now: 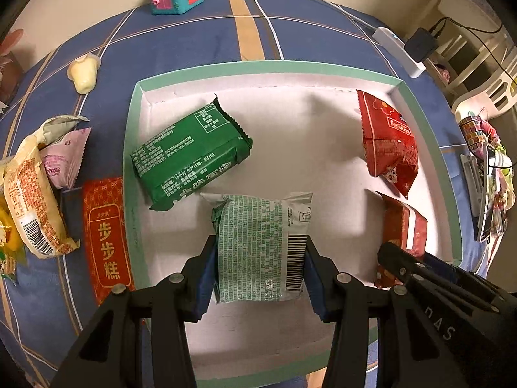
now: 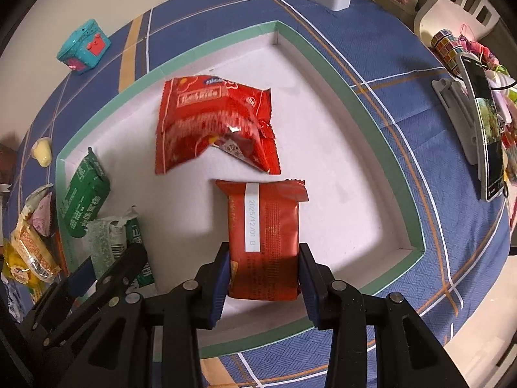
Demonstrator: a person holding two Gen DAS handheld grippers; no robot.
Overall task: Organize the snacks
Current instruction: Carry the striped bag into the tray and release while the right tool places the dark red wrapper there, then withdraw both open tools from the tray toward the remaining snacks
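Job: put the snacks into the tray, a flat white box with a green rim on the blue checked cloth.

Left gripper: its jaws pinch a pale green snack pack, one blue pad on each side. The pack is over the near part of the tray floor. I cannot tell if it touches the floor yet.

Right gripper: its jaws pinch an orange-red snack pack with a white date strip. It is over the near part of the tray too, just in front of the crinkly red bag.

Already in the tray: a dark green pack lies on the left side, and the crinkly red bag lies on the right side near the far wall.

Still outside: a yellow-white pack, a small pink pack and a red flat pack sit on the cloth just left of the tray. A little pale jelly cup sits farther back.

Step now: I think both hands are setting their packs down in the tray.

Next move: the packs should rest flat on the floor, with greens by greens and reds by reds. Then the jaws can open and lift away slowly, so the packs do not tip or slide.

Watch out: the two grippers are close together, so they could bump.
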